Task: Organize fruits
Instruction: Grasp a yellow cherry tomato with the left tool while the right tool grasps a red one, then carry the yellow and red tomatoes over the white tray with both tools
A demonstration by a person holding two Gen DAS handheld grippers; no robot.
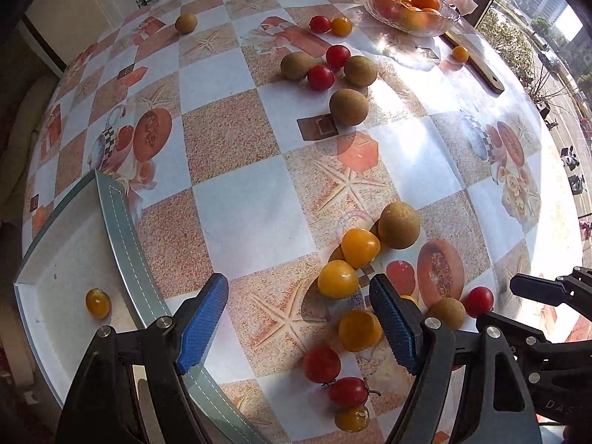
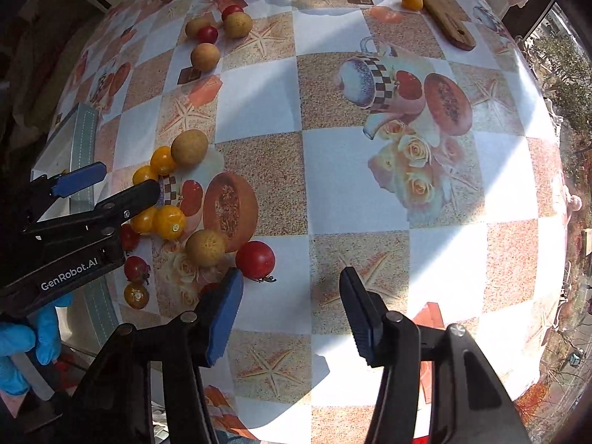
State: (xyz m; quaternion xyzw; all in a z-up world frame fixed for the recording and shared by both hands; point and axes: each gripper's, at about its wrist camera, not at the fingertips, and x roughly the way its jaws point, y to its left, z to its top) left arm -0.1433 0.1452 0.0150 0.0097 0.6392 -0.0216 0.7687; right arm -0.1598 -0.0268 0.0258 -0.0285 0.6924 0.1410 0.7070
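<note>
Yellow tomatoes (image 1: 337, 278), red tomatoes (image 1: 321, 364) and brown round fruits (image 1: 399, 225) lie scattered on the patterned table. My left gripper (image 1: 298, 323) is open and empty above the near cluster, with a yellow tomato (image 1: 359, 330) just inside its right finger. One yellow tomato (image 1: 98, 302) lies in the white tray (image 1: 122, 222) at the left. My right gripper (image 2: 292, 314) is open and empty over bare table, right of a red tomato (image 2: 255, 259) and a brown fruit (image 2: 205, 248). The left gripper (image 2: 111, 183) also shows in the right wrist view.
A glass bowl (image 1: 440, 24) of oranges stands at the far right. A wooden board (image 2: 440, 11) lies beside it with a yellow tomato (image 2: 412, 0) next to it. More fruits (image 1: 348, 107) lie mid-table. The table edge runs along a window at the right.
</note>
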